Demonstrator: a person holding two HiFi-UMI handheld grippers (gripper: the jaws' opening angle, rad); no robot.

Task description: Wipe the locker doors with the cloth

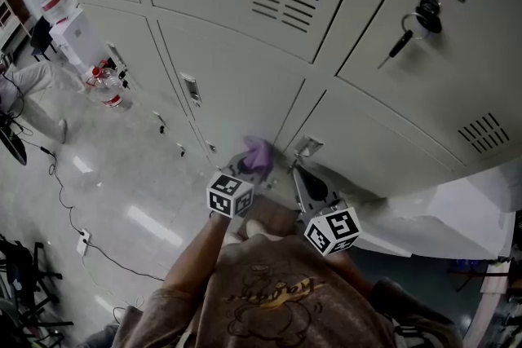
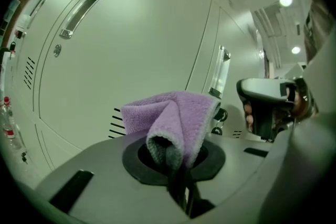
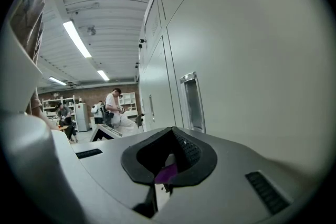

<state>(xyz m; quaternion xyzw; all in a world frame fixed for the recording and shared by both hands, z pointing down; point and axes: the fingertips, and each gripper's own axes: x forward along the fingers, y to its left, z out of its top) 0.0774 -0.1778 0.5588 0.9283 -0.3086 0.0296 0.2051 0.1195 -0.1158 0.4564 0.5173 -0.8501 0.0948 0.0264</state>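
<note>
A purple cloth [image 1: 258, 153] is bunched in my left gripper [image 1: 247, 168], which is shut on it and holds it against a pale grey locker door [image 1: 236, 85]. In the left gripper view the cloth [image 2: 173, 118] folds over the jaws of the left gripper [image 2: 174, 159] and hides their tips, with the door [image 2: 131, 55] just beyond. My right gripper [image 1: 298, 173] sits just right of the cloth, near a recessed handle [image 1: 308, 147]; its jaws look closed with nothing held. In the right gripper view the right gripper [image 3: 165, 166] shows a sliver of purple past its tips.
Keys [image 1: 405, 35] hang from a lock on the upper right locker. Bottles [image 1: 106, 85] and boxes stand on the floor at the left, and a cable with a power strip [image 1: 82, 240] runs across it. People [image 3: 113, 107] work far back in the room.
</note>
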